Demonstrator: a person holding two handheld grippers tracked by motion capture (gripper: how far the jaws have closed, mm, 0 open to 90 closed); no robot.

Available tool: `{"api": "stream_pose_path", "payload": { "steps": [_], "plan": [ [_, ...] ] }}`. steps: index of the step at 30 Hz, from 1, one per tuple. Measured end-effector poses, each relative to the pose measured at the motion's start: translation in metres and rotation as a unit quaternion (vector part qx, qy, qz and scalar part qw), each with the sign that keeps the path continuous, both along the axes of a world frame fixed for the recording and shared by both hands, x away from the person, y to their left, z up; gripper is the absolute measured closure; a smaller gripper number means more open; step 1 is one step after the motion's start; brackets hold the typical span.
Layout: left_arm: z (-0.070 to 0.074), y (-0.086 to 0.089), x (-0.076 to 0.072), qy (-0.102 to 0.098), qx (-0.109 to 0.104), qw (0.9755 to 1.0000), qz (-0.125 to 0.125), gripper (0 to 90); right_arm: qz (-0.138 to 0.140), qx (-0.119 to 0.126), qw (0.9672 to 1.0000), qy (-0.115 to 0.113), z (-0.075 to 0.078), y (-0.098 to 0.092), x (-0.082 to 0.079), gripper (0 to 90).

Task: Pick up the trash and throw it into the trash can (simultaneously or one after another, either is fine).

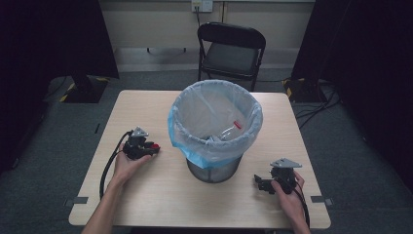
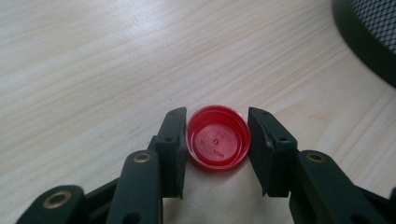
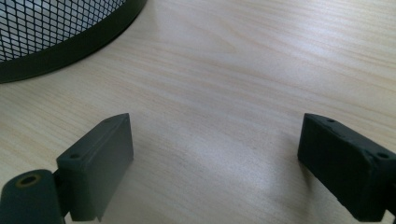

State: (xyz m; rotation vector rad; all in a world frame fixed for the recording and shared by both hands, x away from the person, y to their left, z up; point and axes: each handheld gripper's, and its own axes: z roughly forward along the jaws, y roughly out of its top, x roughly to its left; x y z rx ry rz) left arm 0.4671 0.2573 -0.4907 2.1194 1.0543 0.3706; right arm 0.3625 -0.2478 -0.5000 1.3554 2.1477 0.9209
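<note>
Your left gripper (image 2: 216,140) is clamped on the red bottle cap (image 2: 217,138), low over the table (image 2: 93,70) left of the bin (image 1: 214,124). It's probably light, stiff and slick; keep the pads across its rim. Your right gripper (image 3: 215,163) stands open, empty. Farther off, the high view reveals a bottle (image 1: 229,131) inside the bin.

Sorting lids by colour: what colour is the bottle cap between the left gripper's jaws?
Red. The bottle cap shows best in the left gripper view.
</note>
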Motion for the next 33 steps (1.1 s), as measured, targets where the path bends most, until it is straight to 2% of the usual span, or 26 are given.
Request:
{"api": "stream_pose_path", "payload": {
  "steps": [1, 8, 11, 13, 15, 17, 22, 24, 25, 26, 27, 33],
  "plan": [
    [-0.001, 0.002, 0.0, 0.003, -0.015, 0.9999, 0.004, 59.2, -0.001, 0.001, 1.0, 0.001, 0.0, 0.0, 0.0, 9.5],
    [0.0, 0.004, -0.002, 0.001, -0.028, 0.9996, 0.002, 59.3, -0.001, 0.0, 1.0, 0.001, 0.0, 0.0, 0.0, 9.5],
    [0.006, 0.007, -0.003, -0.001, -0.058, 0.9983, 0.005, 59.2, -0.001, 0.0, 1.0, 0.001, 0.0, 0.0, 0.0, 9.5],
    [0.01, 0.009, -0.004, -0.007, -0.06, 0.9982, 0.005, 59.3, 0.0, 0.001, 1.0, 0.001, 0.0, 0.0, 0.0, 9.5],
    [0.013, 0.011, -0.005, -0.007, -0.079, 0.9968, 0.007, 59.3, 0.0, 0.0, 1.0, 0.0, 0.0, 0.0, 0.0, 9.5],
    [0.015, 0.013, -0.006, -0.009, -0.077, 0.997, 0.004, 59.3, -0.001, 0.0, 1.0, 0.001, 0.0, 0.0, 0.0, 9.5],
    [0.02, 0.012, -0.007, -0.013, -0.095, 0.9954, 0.002, 59.3, -0.001, 0.001, 1.0, 0.001, 0.0, 0.0, 0.0, 9.4],
    [0.026, 0.011, -0.008, -0.014, -0.11, 0.9938, -0.004, 59.3, -0.001, 0.001, 1.0, 0.001, 0.0, 0.0, 0.0, 9.5],
    [0.028, 0.011, -0.008, -0.014, -0.124, 0.9922, -0.007, 59.3, -0.001, 0.0, 1.0, 0.001, 0.0, 0.0, 0.0, 9.5],
    [0.028, 0.011, -0.008, -0.014, -0.124, 0.9922, -0.007, 59.2, -0.001, 0.001, 1.0, 0.001, 0.0, 0.0, 0.0, 9.5],
    [0.033, 0.012, -0.009, -0.021, -0.137, 0.9904, -0.007, 59.3, -0.001, 0.0, 1.0, 0.001, 0.0, 0.0, 0.0, 9.5],
    [0.04, 0.013, -0.012, -0.029, -0.147, 0.9887, -0.005, 59.3, -0.001, 0.001, 1.0, 0.001, 0.0, 0.0, 0.0, 9.5]
  ]
}}
